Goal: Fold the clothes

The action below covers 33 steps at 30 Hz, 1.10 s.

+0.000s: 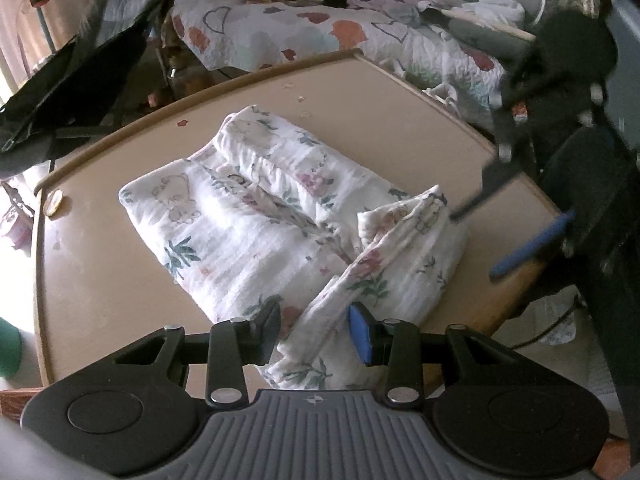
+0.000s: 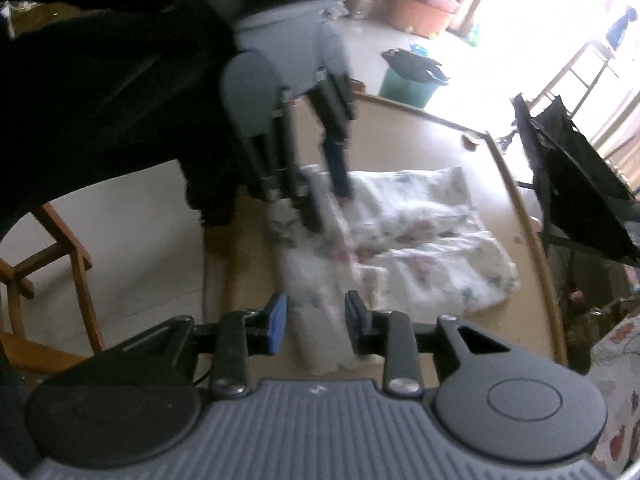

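1. On the tan table [image 1: 392, 92], a white garment [image 1: 248, 216] with a floral print is seen lying partly folded near the middle.
2. Behind the table, a bed with a heart-patterned quilt [image 1: 304, 36] is visible.
3. At the garment's near edge, the left gripper [image 1: 314, 330] is held with fingers spread around a fold, the pads not pressing it.
4. Over the garment's other end, the right gripper [image 2: 316, 322] is blurred, its fingers spread with cloth between them, not gripped.
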Tool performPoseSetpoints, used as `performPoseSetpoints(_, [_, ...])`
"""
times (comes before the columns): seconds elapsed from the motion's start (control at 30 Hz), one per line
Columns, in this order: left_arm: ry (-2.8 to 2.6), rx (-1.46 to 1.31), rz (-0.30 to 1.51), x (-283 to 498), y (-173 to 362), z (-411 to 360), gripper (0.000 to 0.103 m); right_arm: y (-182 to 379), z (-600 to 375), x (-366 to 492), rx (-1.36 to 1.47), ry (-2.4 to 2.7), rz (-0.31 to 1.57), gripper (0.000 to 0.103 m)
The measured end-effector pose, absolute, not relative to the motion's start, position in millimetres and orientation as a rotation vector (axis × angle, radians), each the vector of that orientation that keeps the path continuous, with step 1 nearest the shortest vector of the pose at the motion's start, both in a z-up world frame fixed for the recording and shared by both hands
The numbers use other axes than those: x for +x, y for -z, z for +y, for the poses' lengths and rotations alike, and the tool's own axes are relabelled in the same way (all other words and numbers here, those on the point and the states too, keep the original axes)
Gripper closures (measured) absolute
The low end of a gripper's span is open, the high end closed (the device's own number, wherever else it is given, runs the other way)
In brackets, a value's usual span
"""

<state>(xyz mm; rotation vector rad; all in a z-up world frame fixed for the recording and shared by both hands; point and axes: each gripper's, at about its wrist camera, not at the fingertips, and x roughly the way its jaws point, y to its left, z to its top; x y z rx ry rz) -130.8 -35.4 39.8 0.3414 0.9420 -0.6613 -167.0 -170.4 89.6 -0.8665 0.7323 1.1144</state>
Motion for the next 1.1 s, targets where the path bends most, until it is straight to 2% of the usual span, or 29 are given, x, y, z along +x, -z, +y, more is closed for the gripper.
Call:
performPoseSetpoints(0.67, [0.625, 0.346, 0.897, -132.7, -46.5, -22.5, 0.062, -51.1, -160.7, -167.4, -0.958, -1.051, 0.655, 0.07])
performPoseSetpoints(0.93, [0.721, 0.44, 0.791, -152.3, -69.0, -17.5, 0.062, -52.4, -160.3, -152.8, -0.901, -1.057, 0.709, 0.07])
performPoseSetpoints(1.1, [0.873, 0.505, 0.746, -174.2, -73.3, -19.0, 0.057, -53.4, -160.3, -144.0, -0.86, -1.063, 0.751, 0.071])
